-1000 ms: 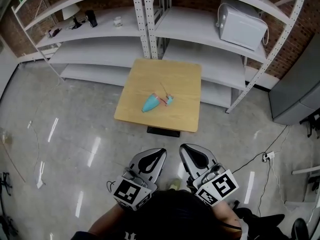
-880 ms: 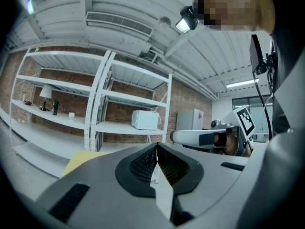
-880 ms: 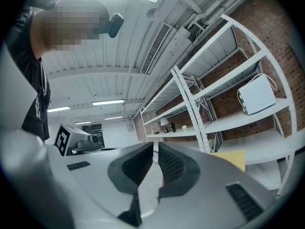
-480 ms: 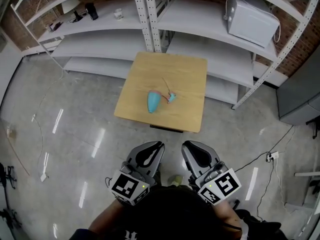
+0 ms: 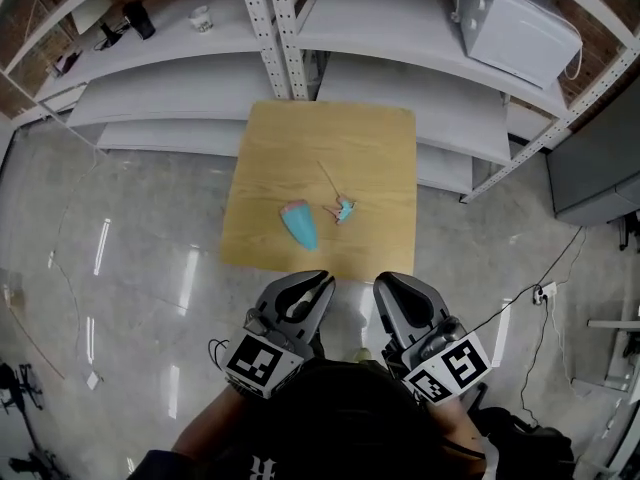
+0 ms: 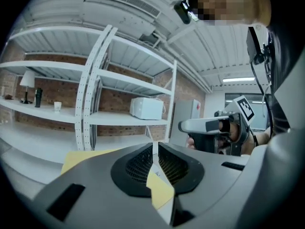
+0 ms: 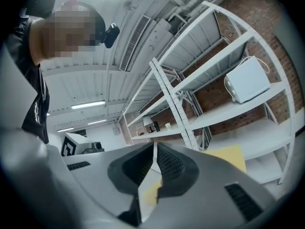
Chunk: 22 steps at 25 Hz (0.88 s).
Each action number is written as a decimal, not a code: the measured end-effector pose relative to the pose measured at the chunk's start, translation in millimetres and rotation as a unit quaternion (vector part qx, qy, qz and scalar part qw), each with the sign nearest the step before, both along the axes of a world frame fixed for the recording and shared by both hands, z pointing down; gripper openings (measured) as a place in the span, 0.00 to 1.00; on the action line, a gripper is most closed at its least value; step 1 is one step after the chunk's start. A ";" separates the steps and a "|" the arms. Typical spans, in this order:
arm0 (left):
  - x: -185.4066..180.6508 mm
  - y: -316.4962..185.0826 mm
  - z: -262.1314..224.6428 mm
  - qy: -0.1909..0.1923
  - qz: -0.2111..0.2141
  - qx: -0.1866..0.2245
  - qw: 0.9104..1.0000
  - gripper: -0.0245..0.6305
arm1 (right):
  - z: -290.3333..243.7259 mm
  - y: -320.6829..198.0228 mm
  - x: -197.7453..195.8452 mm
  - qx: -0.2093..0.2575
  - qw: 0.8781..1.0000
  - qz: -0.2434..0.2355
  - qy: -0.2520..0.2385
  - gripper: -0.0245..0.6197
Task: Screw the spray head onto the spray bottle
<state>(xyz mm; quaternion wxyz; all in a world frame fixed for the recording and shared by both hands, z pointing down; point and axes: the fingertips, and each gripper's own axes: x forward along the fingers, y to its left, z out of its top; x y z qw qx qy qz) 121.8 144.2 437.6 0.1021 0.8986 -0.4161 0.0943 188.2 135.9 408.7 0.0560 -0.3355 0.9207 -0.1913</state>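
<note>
1. Pale wood tops the square bench [image 5: 380, 158], which stands on a glossy grey floor [image 5: 150, 268] in front of white metal shelving [image 5: 400, 38].
2. The turquoise spray bottle [image 5: 298, 225] lies on its side on the bench's near half, left of centre.
3. The spray head [image 5: 344, 209] lies just right of the bottle and apart from it. Its thin dip tube [image 5: 327, 175] angles away toward the shelving.
4. In the head view the left claw [image 5: 318, 281] and right claw [image 5: 392, 281] sit side by side, with their tips at the bench's near edge and short of both parts.
5. The bottle lies ahead of the left claw, and the spray head lies ahead between the 2 claws.
6. In the left gripper view the left claw [image 6: 155, 149] has its jaws pressed together with nothing between them.
7. In the right gripper view the right claw [image 7: 155, 149] is likewise pressed together and empty.
</note>
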 end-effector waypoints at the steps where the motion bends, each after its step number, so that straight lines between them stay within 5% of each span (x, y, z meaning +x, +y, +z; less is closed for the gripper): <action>1: -8.3 -15.1 6.5 -0.013 0.018 -0.003 1.000 0.07 | 0.5 -15.2 -10.0 -0.006 1.000 0.008 -0.001 0.05; 4: -39.4 -57.4 44.9 -0.093 0.081 -0.014 0.992 0.15 | 1.6 -60.7 -39.6 -0.022 0.999 0.030 -0.001 0.05; 6: -65.0 -81.5 91.1 -0.187 0.131 -0.010 0.973 0.24 | 6.2 -86.8 -55.4 -0.037 0.998 0.048 -0.001 0.05; 7: -78.8 -92.0 121.1 -0.252 0.164 -0.001 0.954 0.31 | 9.5 -97.1 -61.6 -0.045 0.997 0.056 -0.001 0.05; 8: -92.7 -100.5 155.2 -0.321 0.203 0.008 0.925 0.41 | 13.6 -106.0 -66.9 -0.054 0.997 0.064 0.000 0.05; 10: -117.5 -109.7 227.4 -0.436 0.293 0.016 0.851 0.57 | 25.0 -121.2 -73.6 -0.070 0.995 0.076 0.006 0.05; 12: -134.3 -110.5 286.0 -0.499 0.365 0.011 0.786 0.66 | 39.8 -133.6 -73.4 -0.090 0.992 0.090 0.013 0.05; 13: -137.9 -112.1 303.7 -0.512 0.382 0.009 0.769 0.71 | 47.1 -138.5 -70.8 -0.101 0.990 0.098 0.015 0.05; 19: -129.6 -125.9 358.8 -0.529 0.400 -0.033 0.748 0.73 | 79.7 -171.6 -42.9 -0.143 0.982 0.122 0.016 0.05; 22: -130.2 -133.7 376.4 -0.533 0.384 -0.075 0.750 0.73 | 94.6 -189.7 -32.4 -0.157 0.981 0.112 0.017 0.05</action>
